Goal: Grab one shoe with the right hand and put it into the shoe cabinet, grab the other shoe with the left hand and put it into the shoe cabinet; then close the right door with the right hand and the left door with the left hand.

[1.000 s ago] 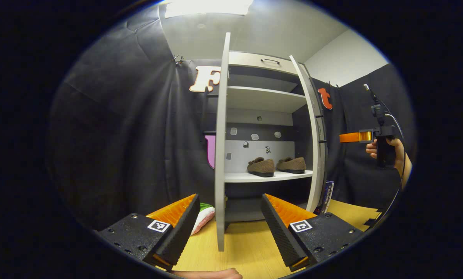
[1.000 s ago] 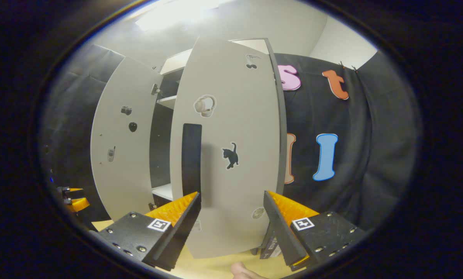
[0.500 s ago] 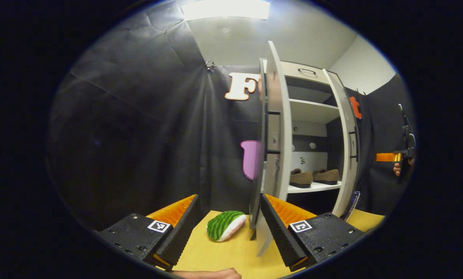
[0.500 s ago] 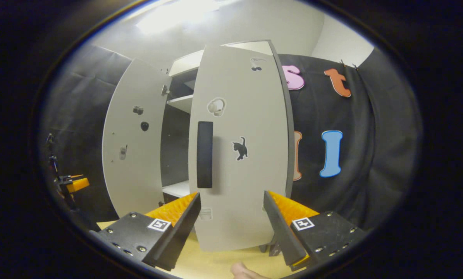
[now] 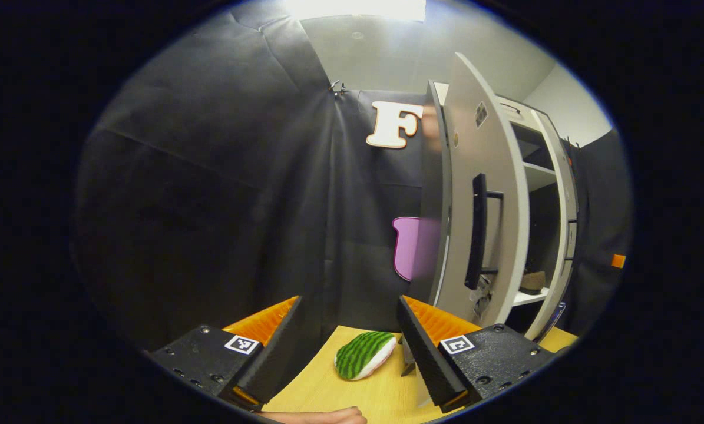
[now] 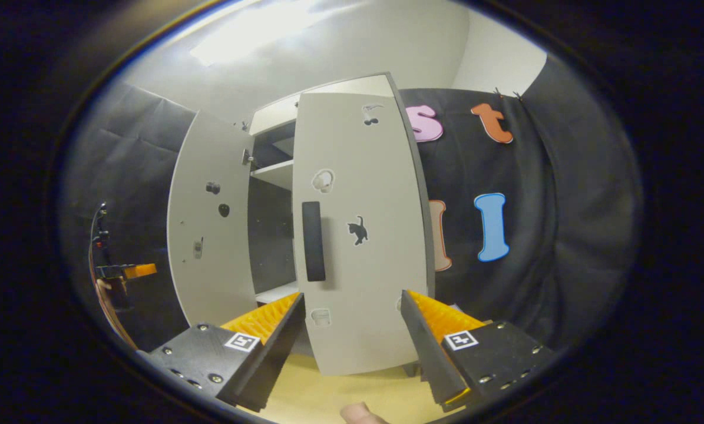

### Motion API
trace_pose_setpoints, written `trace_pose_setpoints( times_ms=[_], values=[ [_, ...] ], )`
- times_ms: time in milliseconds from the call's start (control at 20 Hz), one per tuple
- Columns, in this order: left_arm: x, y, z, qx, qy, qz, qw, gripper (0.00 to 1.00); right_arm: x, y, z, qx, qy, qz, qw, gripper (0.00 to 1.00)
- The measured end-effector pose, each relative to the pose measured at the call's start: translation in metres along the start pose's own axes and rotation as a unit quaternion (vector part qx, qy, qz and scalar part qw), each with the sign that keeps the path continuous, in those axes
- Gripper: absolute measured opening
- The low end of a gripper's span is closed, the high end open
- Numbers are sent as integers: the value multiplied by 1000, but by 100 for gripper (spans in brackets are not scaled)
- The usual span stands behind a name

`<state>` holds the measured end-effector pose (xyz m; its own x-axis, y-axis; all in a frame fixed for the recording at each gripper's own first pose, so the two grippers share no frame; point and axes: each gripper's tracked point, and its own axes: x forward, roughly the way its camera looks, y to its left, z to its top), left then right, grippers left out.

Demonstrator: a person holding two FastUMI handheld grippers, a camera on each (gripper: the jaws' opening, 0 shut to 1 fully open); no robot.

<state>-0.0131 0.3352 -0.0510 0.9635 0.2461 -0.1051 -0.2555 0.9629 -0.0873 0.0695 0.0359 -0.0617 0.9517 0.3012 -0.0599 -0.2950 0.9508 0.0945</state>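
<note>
In the left gripper view the grey shoe cabinet [image 5: 555, 194] stands at the right. The outer face of its left door [image 5: 493, 176], with a black handle [image 5: 478, 229], is turned toward me. One brown shoe [image 5: 531, 281] peeks out on a white shelf behind that door. My left gripper [image 5: 349, 303] is open and empty, left of the door and apart from it. In the right gripper view the right door [image 6: 363, 247] with its black handle [image 6: 313, 241] stands partly swung in. My right gripper [image 6: 352, 297] is open just before the door's lower part. The left door [image 6: 210, 224] stands open beyond.
A green-striped, watermelon-patterned cushion [image 5: 364, 355] lies on the yellow table [image 5: 328, 394] by the cabinet's foot. The other gripper [image 6: 125, 272] shows far left in the right gripper view. Black cloth walls the booth on all sides.
My left gripper has swung left, round to the outer face of the left door, so the shelf with the shoes is nearly hidden. The right door has turned further inward.
</note>
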Motion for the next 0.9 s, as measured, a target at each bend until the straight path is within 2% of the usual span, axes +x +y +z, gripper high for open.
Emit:
trace_pose_setpoints(
  times_ms=[250, 350, 550, 700, 750, 800, 850, 900],
  values=[
    [53, -28, 15, -29, 38, -66, 997, 96, -17, 11, -6, -19, 4, 7, 1000, 98],
    [63, -39, 17, -21, 49, -78, 996, 93, -24, 19, -9, -23, 5, 15, 1000, 98],
    [61, -76, 9, 2, 83, -121, 989, 96, -34, 36, -14, -33, 6, 32, 999, 98],
    [59, -75, 12, 26, 79, -105, 991, 87, -39, 50, -16, -38, 6, 49, 998, 98],
    [59, -78, 12, 18, 81, -103, 991, 89, -41, 53, -17, -40, 8, 53, 998, 98],
    [61, -82, 9, 15, 90, -106, 990, 86, -43, 57, -18, -43, 8, 57, 997, 98],
    [59, -84, 11, 13, 91, -114, 989, 90, -45, 59, -18, -45, 5, 57, 997, 98],
    [59, -87, 13, 12, 93, -122, 988, 91, -47, 61, -19, -47, 4, 58, 997, 98]
  ],
)
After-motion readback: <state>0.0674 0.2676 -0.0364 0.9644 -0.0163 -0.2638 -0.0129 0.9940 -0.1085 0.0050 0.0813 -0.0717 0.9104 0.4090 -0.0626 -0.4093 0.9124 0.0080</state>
